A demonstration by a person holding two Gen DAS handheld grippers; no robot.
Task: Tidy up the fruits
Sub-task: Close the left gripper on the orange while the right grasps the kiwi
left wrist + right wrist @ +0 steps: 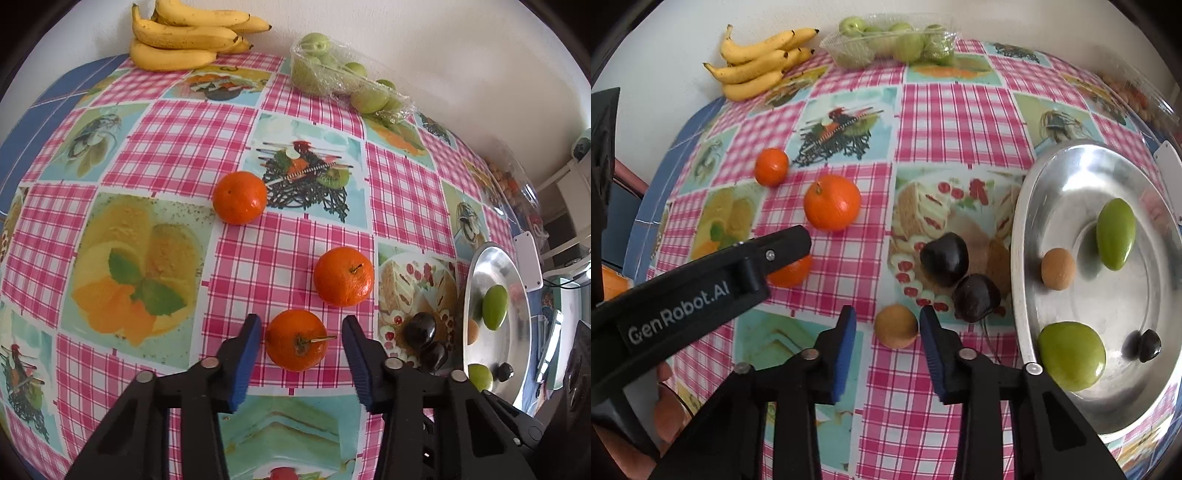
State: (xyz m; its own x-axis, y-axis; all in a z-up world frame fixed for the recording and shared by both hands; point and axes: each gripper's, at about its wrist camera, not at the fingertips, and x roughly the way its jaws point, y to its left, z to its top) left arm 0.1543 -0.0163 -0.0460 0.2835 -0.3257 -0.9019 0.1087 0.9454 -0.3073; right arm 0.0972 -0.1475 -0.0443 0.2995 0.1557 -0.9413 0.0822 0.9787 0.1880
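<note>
Straddling a stemmed tangerine with jaws spread, not touching, the left tool sits low on the checkered tabletop. Right tool, released too, brackets a small round tan fruit. Shiny metal bowl beside, rim cut off at frame edge.

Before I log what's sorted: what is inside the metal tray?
The metal tray holds two green fruits, one small tan fruit and one small dark fruit. The right gripper's arm hides its near rim.
</note>
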